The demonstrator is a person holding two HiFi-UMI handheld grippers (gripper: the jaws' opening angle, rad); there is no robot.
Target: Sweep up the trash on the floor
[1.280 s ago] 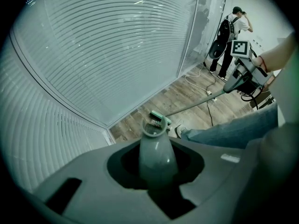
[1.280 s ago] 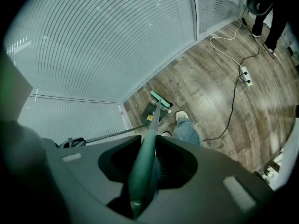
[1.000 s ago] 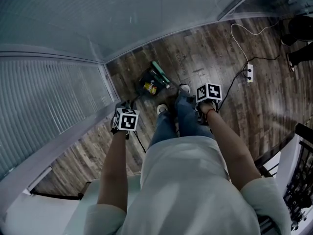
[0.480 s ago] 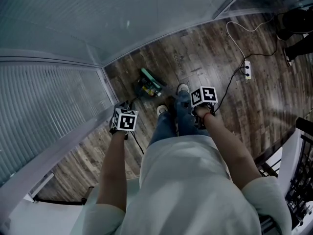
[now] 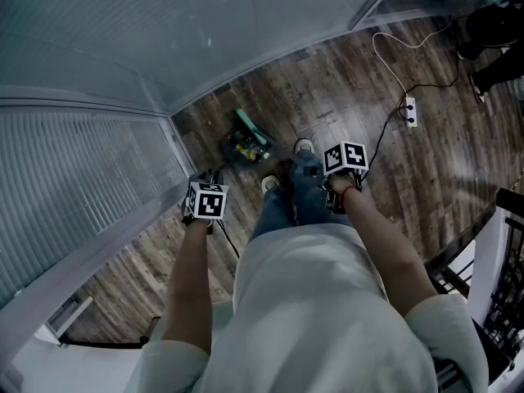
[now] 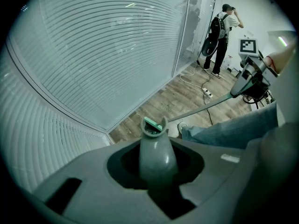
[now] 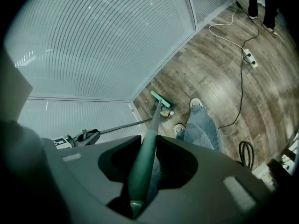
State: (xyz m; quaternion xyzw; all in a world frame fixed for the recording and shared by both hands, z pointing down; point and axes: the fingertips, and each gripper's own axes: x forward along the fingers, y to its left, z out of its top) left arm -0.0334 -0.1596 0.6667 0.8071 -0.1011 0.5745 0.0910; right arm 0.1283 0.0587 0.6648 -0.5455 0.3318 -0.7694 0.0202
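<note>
Step in hand, my reading: the last push of the trash into the dustpan.

Left gripper: jaws clamped round the dustpan handle, a smooth grey plastic tube that flares towards the grip. Right gripper: jaws part-closed on the broom handle, a slim round green shaft with a slight gloss. Both handles run steeply down to the floor.

The dustpan, dark and shallow, stands near the corner where two ribbed glass walls meet. The broom head, a flat teal bar, lies along its far edge. The trash, small bright yellow scraps, looks to lie in the pan or at its mouth; too small for me to settle which.

To do this well:
- Hold the pan lip flat on the planks; the floor is dark wood-grain board with seams, and crumbs will slide under a raised lip.
- Draw the broom in short strokes towards the pan, bristles pressed lightly down.
- Keep the pan handle steady while the broom moves; smooth plastic in the jaws may twist.
- Mind my white shoes, just beside the pan, and the cable to the power strip, well apart to the right.
</note>
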